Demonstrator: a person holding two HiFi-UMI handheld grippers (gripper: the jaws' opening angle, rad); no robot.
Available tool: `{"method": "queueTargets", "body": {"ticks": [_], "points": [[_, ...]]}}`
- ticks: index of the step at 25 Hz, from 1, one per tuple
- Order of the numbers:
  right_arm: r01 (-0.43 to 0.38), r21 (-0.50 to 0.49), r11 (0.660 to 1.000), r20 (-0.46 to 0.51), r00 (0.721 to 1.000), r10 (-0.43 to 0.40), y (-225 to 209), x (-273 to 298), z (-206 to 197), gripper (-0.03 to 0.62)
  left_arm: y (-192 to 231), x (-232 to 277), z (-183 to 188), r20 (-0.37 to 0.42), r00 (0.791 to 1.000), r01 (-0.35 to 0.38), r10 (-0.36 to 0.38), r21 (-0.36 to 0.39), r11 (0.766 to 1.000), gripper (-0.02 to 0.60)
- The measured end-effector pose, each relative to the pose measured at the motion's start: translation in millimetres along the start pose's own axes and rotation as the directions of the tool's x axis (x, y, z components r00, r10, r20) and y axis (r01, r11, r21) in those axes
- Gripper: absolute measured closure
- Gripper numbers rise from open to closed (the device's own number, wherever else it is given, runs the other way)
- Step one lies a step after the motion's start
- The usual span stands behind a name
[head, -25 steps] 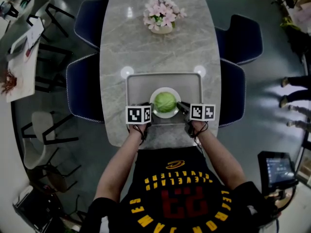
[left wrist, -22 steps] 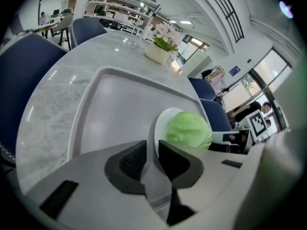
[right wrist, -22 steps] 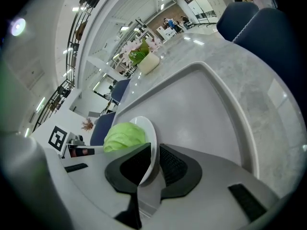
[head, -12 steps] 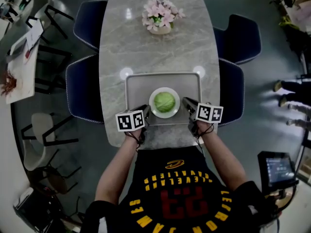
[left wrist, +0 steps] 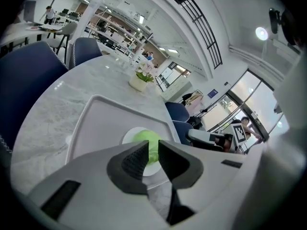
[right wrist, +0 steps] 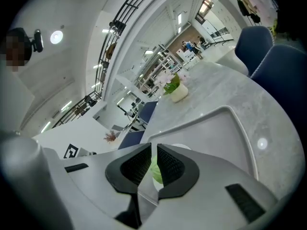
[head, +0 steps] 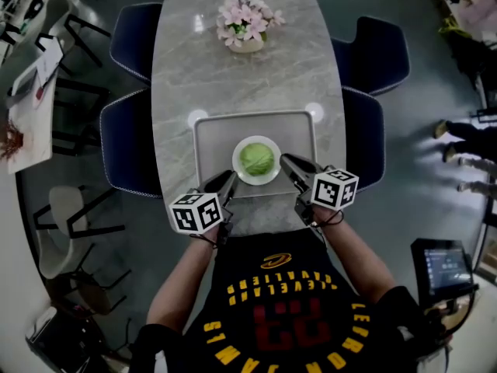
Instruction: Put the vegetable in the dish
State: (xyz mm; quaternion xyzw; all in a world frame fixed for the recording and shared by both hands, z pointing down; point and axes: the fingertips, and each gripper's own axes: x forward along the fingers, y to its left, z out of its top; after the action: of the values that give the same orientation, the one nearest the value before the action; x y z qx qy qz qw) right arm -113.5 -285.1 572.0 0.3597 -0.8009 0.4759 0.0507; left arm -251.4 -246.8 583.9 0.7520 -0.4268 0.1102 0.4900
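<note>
A green round cabbage (head: 257, 158) lies in a small white dish (head: 238, 151), which stands on a grey tray (head: 213, 142) near the front of the marble table (head: 241, 76). My left gripper (head: 231, 177) hangs at the tray's front left corner, lifted and apart from the dish, its jaws shut on nothing. At the front right, my right gripper (head: 285, 160) is likewise shut and empty, tips pointing at the dish. In the left gripper view the cabbage (left wrist: 142, 137) shows just beyond the left gripper (left wrist: 153, 145). In the right gripper view the right gripper (right wrist: 154, 150) stands raised above the tray (right wrist: 216, 128).
A pot of pink flowers (head: 247, 23) stands at the table's far end. Dark blue chairs (head: 128, 142) flank the table on both sides, with another chair (head: 361, 134) on the right. The table's front edge is just below both grippers.
Both grippers have drawn back from the dish toward the person and spread outward, left and right. The cabbage stays in the dish.
</note>
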Motion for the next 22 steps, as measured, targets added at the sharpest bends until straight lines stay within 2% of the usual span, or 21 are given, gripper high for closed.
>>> {"method": "queueTargets", "body": {"ticks": [5,9,15,18,19,22], "points": [[-0.050,-0.049,0.998,0.016,0.999,0.050,31,-11,6,0.554,-31,-13,8,0.037,0.997,0.062,-0.062,0.010,0.998,0.517],[-0.086,-0.056,0.995,0.023,0.996,0.087,47,-18,9,0.554,-65,-19,23,0.081,0.989,0.116,-0.121,0.064,0.991,0.517],[-0.144,-0.080,0.986,0.036,0.988,0.147,75,-25,19,0.554,-105,-31,40,0.099,0.966,0.226,-0.239,0.127,0.966,0.517],[-0.177,-0.102,0.979,0.050,0.982,0.182,100,-37,22,0.556,-121,-50,44,0.117,0.953,0.261,-0.278,0.147,0.954,0.518],[-0.188,-0.109,0.976,0.057,0.979,0.195,107,-40,23,0.587,-126,-55,45,0.121,0.950,0.270,-0.289,0.157,0.950,0.518],[-0.211,-0.122,0.970,0.074,0.973,0.221,117,-47,28,0.590,-138,-63,49,0.121,0.943,0.289,-0.311,0.176,0.941,0.528]]}}
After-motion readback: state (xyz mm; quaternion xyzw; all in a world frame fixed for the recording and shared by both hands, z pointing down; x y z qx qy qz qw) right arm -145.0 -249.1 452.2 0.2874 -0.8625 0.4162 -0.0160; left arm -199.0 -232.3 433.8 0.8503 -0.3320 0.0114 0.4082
